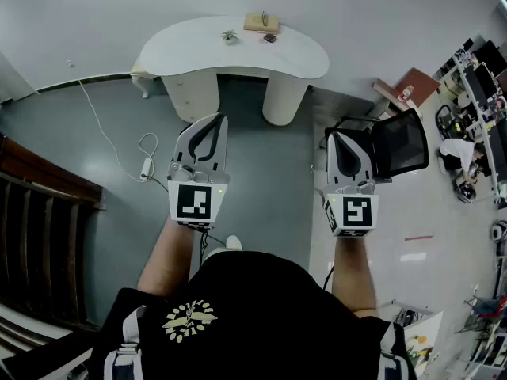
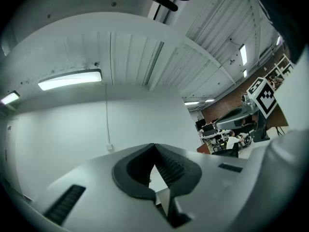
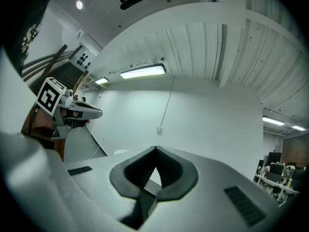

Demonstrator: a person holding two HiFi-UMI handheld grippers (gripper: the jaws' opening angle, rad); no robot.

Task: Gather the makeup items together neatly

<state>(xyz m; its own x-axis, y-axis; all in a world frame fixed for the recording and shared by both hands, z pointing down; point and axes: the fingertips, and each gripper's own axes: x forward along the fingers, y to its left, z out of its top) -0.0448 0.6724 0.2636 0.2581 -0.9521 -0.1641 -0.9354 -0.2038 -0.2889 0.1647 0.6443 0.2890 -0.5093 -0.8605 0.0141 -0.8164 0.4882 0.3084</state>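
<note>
A white kidney-shaped table stands ahead, against the wall. On its top lie a tan box, a small dark item and a small spiky item, all too far off to tell apart further. My left gripper is held in the air well short of the table, its jaws meeting at the tip with nothing between them. My right gripper hovers beside it, also shut and empty. Both point at the pale wall.
A black office chair stands just right of my right gripper. A white cable with a power strip lies on the grey floor to the left. Dark wooden stairs run along the left. Desks and a seated person fill the far right.
</note>
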